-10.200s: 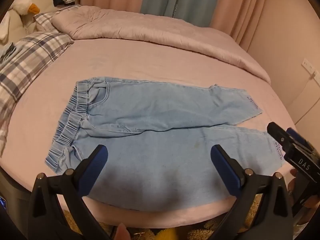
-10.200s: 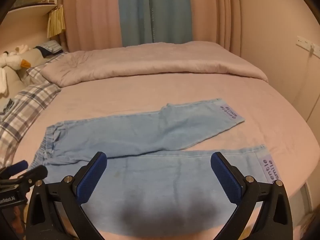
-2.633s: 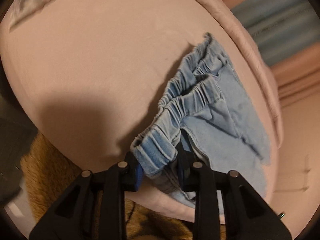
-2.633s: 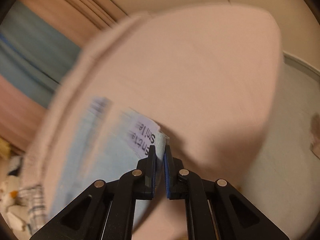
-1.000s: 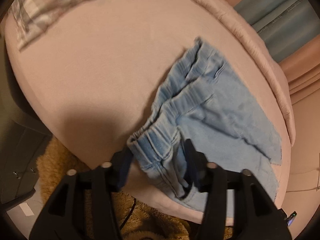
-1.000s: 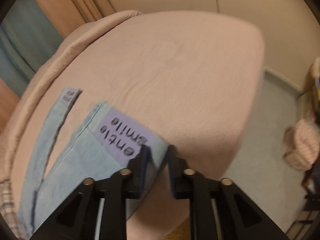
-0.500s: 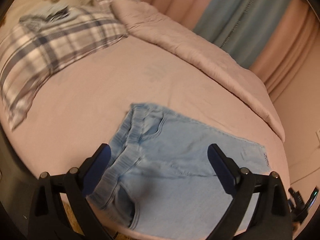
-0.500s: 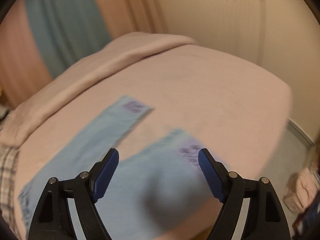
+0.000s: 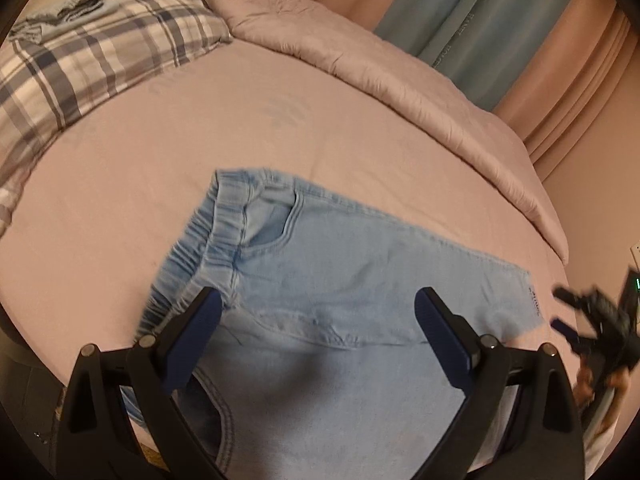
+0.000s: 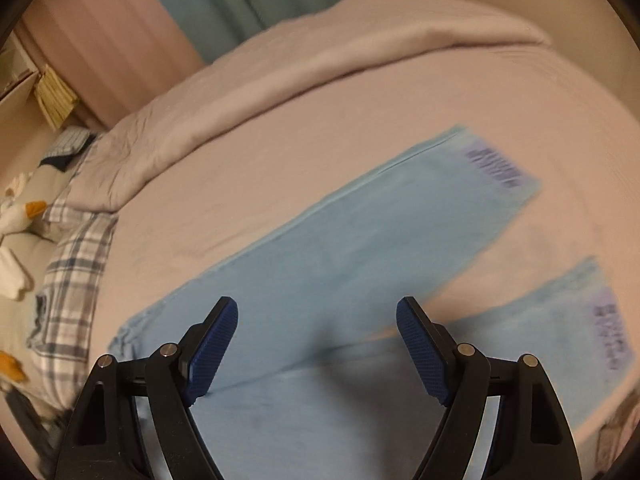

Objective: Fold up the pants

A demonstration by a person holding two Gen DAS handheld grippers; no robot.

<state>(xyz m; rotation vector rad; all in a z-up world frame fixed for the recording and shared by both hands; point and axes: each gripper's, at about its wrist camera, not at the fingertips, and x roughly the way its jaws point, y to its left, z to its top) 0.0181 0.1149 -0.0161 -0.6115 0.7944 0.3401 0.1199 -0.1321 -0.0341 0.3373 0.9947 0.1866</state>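
Light blue denim pants lie flat on the pink bed, elastic waistband to the left, legs running right. In the right wrist view the pants show two spread legs with purple printed cuffs. My left gripper is open and empty above the waist end. My right gripper is open and empty above the legs, and it also shows blurred in the left wrist view at the right edge.
A plaid pillow and a folded pink duvet lie at the far side of the bed. Stuffed toys sit at the left. Curtains hang behind. The bed's near edge lies just below the pants.
Both grippers let go of the pants, opened wide and pulled back and up. The pants now lie flat with the legs spread.
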